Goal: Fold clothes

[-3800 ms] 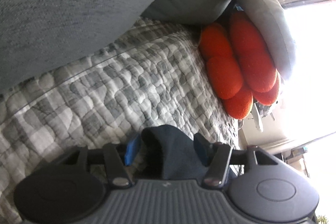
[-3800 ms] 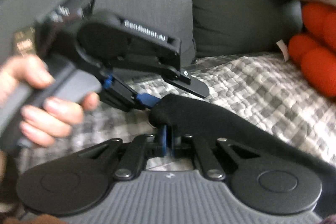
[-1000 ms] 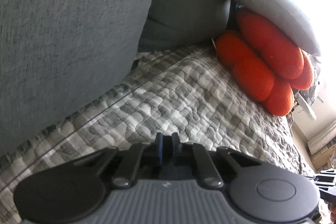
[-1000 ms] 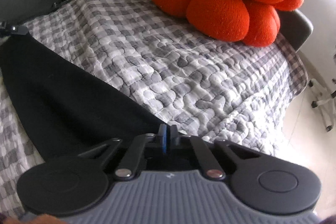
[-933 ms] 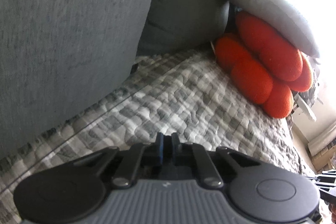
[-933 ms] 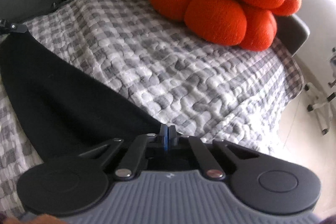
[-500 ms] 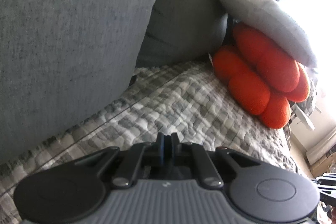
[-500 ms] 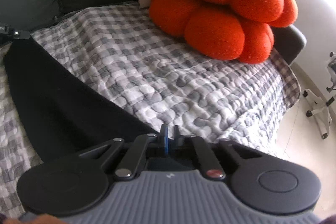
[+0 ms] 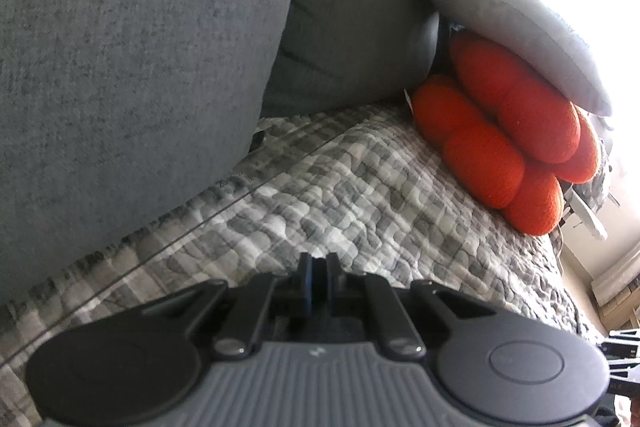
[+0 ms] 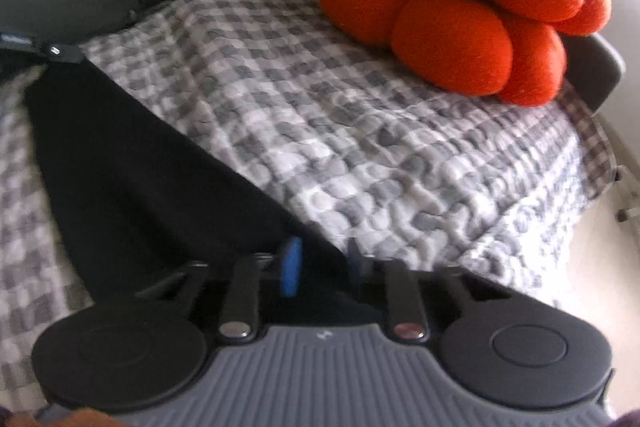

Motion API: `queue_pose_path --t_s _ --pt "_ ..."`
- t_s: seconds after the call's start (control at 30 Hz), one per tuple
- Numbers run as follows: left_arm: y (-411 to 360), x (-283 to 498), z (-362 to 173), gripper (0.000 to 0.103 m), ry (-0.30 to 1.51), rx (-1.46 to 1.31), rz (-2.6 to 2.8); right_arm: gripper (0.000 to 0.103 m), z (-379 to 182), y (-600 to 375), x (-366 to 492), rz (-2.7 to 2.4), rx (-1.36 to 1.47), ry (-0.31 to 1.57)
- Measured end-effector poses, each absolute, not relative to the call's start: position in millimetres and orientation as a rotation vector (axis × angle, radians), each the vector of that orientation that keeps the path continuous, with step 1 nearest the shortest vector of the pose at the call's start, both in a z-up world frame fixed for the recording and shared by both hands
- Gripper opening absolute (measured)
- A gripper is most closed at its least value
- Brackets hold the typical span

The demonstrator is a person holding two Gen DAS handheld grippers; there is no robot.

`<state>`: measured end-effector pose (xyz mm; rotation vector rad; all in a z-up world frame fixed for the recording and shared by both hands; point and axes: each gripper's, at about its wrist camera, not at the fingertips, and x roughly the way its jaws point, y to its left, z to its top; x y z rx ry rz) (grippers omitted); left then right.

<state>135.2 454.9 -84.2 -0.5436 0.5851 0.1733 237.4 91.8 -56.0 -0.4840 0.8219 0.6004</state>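
Right tongs (image 10: 322, 263): jaws have just been working. They are parting off the garment (image 10: 140, 167), then coming part way back in. Right now they are standing apart with the garment's near corner between them, and the pads are not looking pressed on it. So I'm reading this as a release or a re-grip at that corner.

Left tongs (image 9: 316, 267): fingers are sitting closed together. From the right view they seem to be pinching the garment's far corner, up by the sofa back (image 9: 140, 47).

Change over the last few seconds: the garment is no longer hanging bunched between the two tongs. It is now lying drawn out as a dark strip on the quilt (image 10: 360, 127), running from the back of the seat to its front edge. My judgement is that the spread is done and the first fold is coming next.

Edges and room:
- The near corner is sitting right at the seat's front edge, with floor (image 10: 600, 287) beyond, so a loose corner is risking a slide off.
- The quilt to the right of the strip is lying bare as far as the orange cushion (image 10: 448, 39) at the far end of the seat, with the grey pillow (image 9: 500, 15) resting on top of it. That is giving good room for folding that way.
- The sofa back is crowding the left tongs, leaving little room to swing there.
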Motion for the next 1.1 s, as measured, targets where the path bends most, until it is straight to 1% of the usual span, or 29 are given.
queue_pose_path --t_s 0.1,0.37,0.67,0.77,0.8,0.83,0.93,0.97,1.0,1.03,1.07,1.1 --pt "455 135 -84 0.006 0.574 -0.548 0.174 0.002 -56 99 227 0.575 -0.547 0.782" --pt "456 131 -80 0.006 0.509 -0.561 0.17 0.001 -41 99 218 0.452 -0.544 0.624" --pt "453 148 -96 0.007 0.532 -0.537 0.187 0.001 -67 104 240 0.394 -0.528 0.681" --pt "455 147 -95 0.009 0.532 -0.555 0.187 0.005 -65 105 240 0.38 -0.516 0.678" --pt "456 147 -94 0.01 0.535 -0.565 0.189 0.01 -63 105 239 0.377 -0.514 0.676" --pt "458 144 -91 0.012 0.534 -0.569 0.195 0.012 -60 106 237 0.373 -0.513 0.673" --pt "461 136 -80 0.013 0.528 -0.556 0.225 0.014 -50 105 231 0.375 -0.486 0.657" --pt "461 133 -75 0.013 0.526 -0.548 0.232 0.019 -47 104 228 0.379 -0.469 0.654" --pt "461 130 -71 0.013 0.526 -0.543 0.223 0.029 -44 104 225 0.384 -0.452 0.652" --pt "461 127 -67 0.013 0.526 -0.539 0.206 0.034 -41 103 222 0.388 -0.435 0.649" --pt "460 126 -63 0.013 0.536 -0.533 0.176 0.038 -38 104 218 0.398 -0.423 0.647" --pt "457 126 -61 0.013 0.55 -0.526 0.141 0.038 -36 105 214 0.41 -0.417 0.645"
